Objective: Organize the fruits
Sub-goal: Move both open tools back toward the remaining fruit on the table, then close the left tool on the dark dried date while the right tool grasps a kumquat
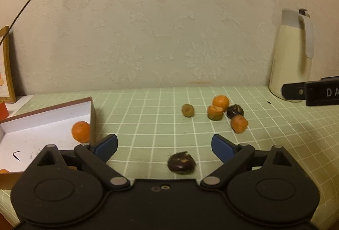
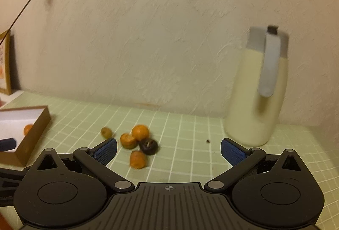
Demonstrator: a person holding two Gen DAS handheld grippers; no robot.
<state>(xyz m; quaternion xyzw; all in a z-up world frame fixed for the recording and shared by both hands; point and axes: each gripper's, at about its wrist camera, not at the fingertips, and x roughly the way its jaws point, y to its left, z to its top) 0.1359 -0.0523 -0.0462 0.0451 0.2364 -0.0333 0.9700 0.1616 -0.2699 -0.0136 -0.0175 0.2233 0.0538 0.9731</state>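
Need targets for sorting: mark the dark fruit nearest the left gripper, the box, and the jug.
dark fruit [image 1: 181,163]: left wrist view, middle of its top.
box [image 1: 92,112]: left wrist view, right-hand brown wall.
jug [image 2: 252,103]: right wrist view, cream body.

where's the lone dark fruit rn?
Left wrist view: the dark fruit lies on the green cloth, low centre between the open fingers of the left claw, right of the box and nearer than the fruit cluster.

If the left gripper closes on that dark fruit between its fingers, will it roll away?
Possibly: the dark fruit looks rounded, so it may roll on the flat checked tablecloth. It probably stays put if squeezed evenly, lying between the open left gripper fingers.
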